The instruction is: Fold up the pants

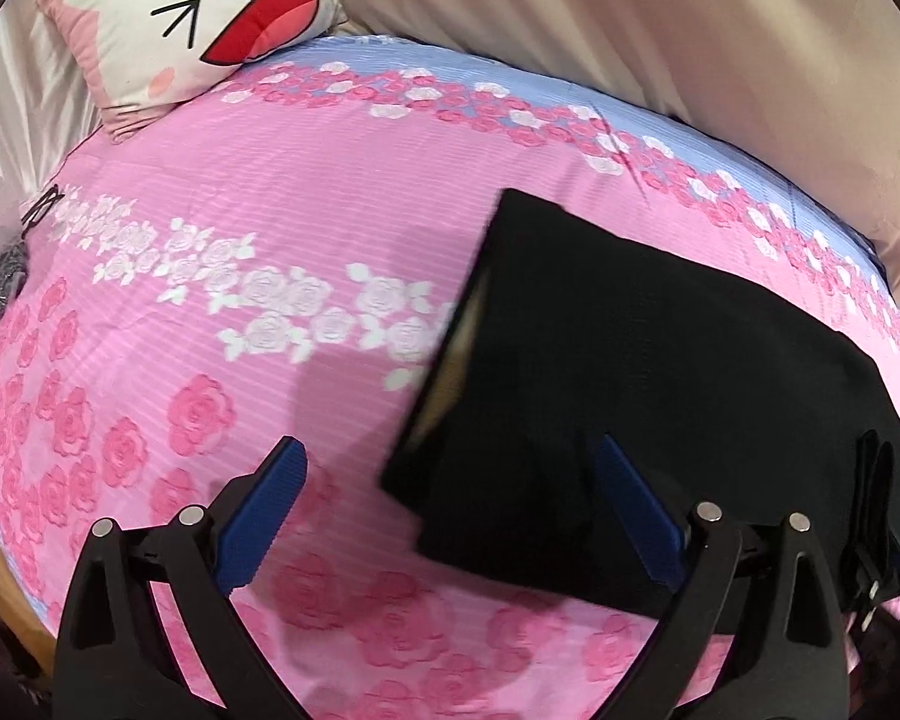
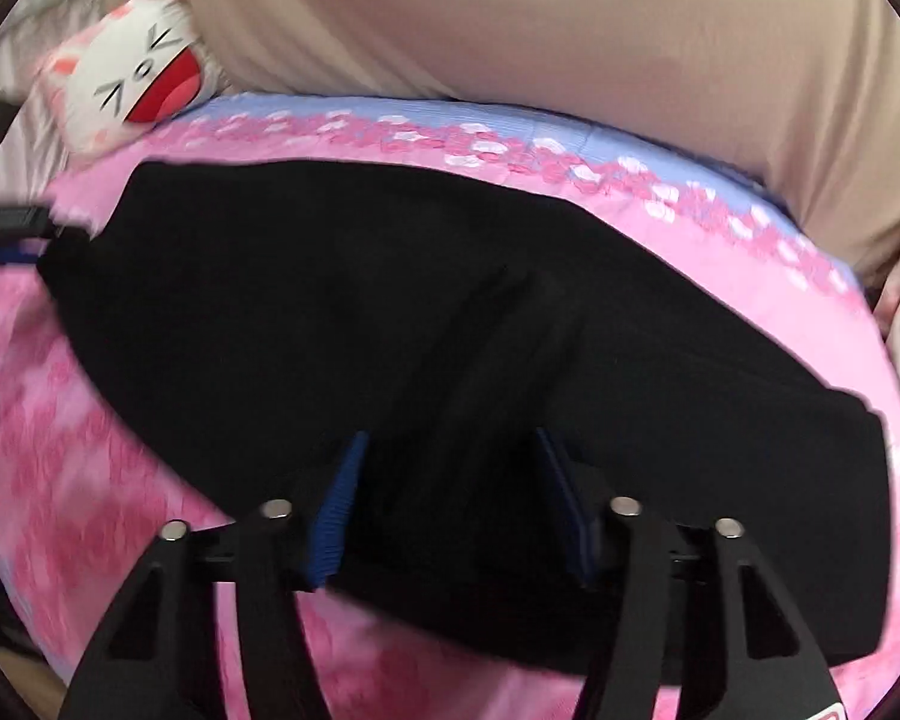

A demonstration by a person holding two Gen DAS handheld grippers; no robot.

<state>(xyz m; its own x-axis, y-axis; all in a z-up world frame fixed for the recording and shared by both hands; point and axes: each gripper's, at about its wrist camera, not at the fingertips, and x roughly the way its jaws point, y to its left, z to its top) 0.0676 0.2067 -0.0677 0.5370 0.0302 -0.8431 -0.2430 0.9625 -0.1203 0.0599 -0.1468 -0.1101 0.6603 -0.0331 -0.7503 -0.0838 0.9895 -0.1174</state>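
- Left gripper (image 1: 450, 516): I read the jaws as spread wide, gripping nothing. The blue pads (image 1: 267, 516) straddle the near corner of the black pants (image 1: 630, 372), at bottom centre of the left wrist view.
- Right gripper (image 2: 450, 504): jaws also wide, with no cloth pinched. It hovers over the near edge of the pants, lower centre of the right wrist view.
- The pants lie as a long, flat band on the pink rose bedsheet (image 1: 210, 312), apparently already folded lengthwise. One end shows a squared edge at centre of the left view.
- Step in hand, as I judge it: take hold for the crosswise fold.
- Procedure: I lower each jaw over all layers at the near edge, close firmly, then lift both ends evenly.
- Hazard: catching the bedsheet along with the pants.
- The cat-face cushion (image 1: 198, 18), upper left, is well apart.
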